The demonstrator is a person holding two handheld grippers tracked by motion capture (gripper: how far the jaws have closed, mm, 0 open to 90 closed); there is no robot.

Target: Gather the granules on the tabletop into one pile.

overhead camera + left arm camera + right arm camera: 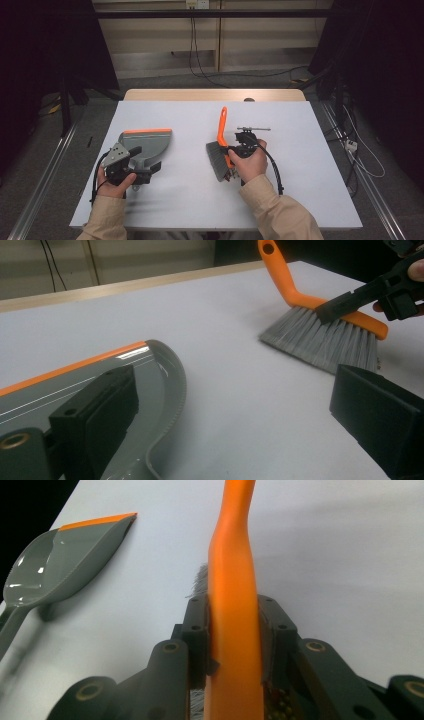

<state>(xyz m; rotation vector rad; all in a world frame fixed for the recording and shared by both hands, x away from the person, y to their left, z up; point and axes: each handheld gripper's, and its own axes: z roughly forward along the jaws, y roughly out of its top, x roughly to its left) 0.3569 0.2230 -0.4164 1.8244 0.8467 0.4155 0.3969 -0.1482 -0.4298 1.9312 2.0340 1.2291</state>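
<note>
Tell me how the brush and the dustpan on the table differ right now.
The brush is clamped between the right gripper's jaws on its orange back, while the dustpan lies beside the left gripper, whose open jaws don't grip it. The brush has an orange handle and grey bristles; the dustpan is mostly grey with just an orange strip along its front lip. The brush is narrow and long; the dustpan is broad and scooped. Both share the same grey and orange colours.

The white counter (200, 200) lies under the fingers, its wooden edge (215, 94) at the far side. Beyond it, well apart from the fingers, black cables (200, 70) hang to the grey floor (225, 80). A white plug (351, 145) lies right.
</note>
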